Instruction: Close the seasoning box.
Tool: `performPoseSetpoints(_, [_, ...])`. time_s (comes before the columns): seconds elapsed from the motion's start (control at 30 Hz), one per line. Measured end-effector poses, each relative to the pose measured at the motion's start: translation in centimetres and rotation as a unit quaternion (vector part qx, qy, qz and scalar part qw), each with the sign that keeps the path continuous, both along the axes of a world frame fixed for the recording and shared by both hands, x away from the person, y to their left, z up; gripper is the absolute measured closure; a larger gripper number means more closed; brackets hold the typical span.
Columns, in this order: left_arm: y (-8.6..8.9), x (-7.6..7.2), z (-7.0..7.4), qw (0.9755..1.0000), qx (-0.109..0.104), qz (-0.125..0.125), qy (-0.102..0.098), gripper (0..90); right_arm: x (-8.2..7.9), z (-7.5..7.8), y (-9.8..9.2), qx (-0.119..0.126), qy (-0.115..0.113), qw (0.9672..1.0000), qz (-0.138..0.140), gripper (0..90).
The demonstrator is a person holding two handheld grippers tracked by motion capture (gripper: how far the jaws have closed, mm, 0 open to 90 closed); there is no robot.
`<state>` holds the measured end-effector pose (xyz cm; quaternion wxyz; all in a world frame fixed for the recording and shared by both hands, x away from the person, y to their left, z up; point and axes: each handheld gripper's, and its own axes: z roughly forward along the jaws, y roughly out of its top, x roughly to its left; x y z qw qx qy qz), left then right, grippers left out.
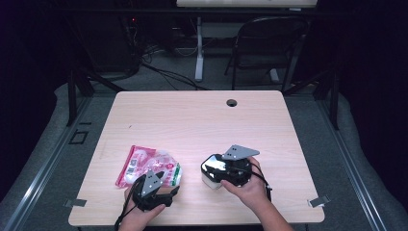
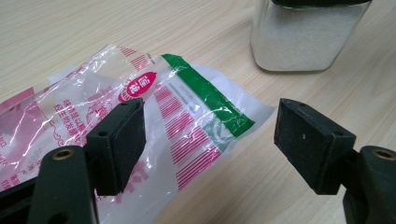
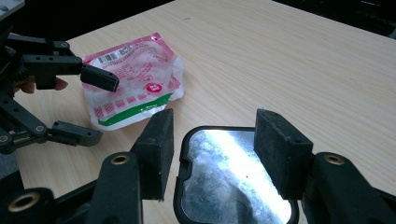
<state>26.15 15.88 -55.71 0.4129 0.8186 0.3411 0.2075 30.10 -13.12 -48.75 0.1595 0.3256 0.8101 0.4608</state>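
Observation:
A crumpled clear plastic bag with pink and green print lies flat at the table's front left. In the left gripper view, my left gripper is open, its jaws standing either side of the bag's green-striped end without touching it. To the right stands a clear jar of white granules with a shiny black-rimmed lid. My right gripper hangs over that lid, open, a pad at each side and neither pressing on it. The right gripper view also takes in the bag and the left gripper.
The light wooden table has a cable hole near its far edge and bare room across the middle and back. A folding chair and a desk leg stand on the floor beyond the table.

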Motion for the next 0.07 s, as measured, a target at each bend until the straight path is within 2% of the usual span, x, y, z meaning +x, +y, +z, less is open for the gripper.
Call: performPoseSetpoints(0.07, [-0.02,-0.05,0.14,1.0,0.001,-0.001,0.002,25.0,0.02,0.03,-0.06,0.003,0.002,1.0,-0.001,47.7])
